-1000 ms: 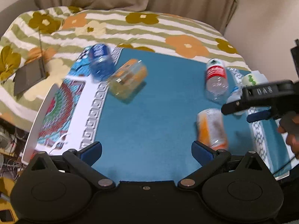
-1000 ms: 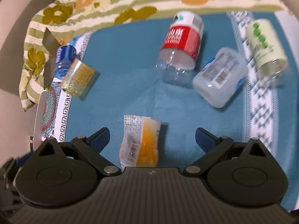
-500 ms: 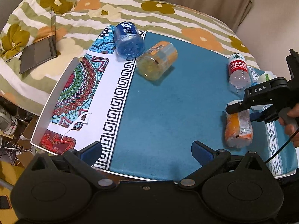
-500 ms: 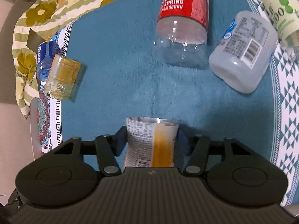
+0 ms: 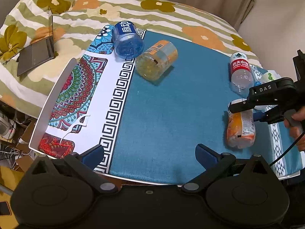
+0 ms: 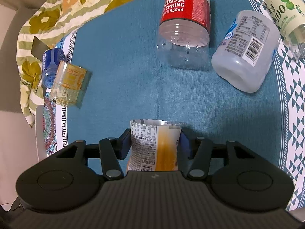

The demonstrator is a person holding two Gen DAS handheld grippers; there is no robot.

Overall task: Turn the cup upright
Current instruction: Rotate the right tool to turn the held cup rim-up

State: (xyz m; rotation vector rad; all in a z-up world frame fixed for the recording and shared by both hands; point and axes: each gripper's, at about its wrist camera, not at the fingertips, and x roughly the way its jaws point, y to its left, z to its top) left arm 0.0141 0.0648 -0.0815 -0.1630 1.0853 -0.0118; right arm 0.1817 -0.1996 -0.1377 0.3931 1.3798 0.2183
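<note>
At far left of the worktop [image 5: 167, 114], a blue cup [image 5: 127, 38] and an amber cup [image 5: 156, 63] lie on their sides, touching. My left gripper [image 5: 148, 152] hangs wide and empty at the near edge. Further right, my right gripper [image 6: 155, 143] is clamped on the orange cup [image 6: 154, 148], which lies on its side on the teal mat, near edge, right of centre. Beyond it lie a red-label bottle [image 6: 185, 26], a white bottle [image 6: 246, 51] and a green one [image 6: 282, 9].

Risks, as I judge them: thin plastic may buckle under the clamp and slip during rotation; a wide swing may strike the red-label bottle.
</note>
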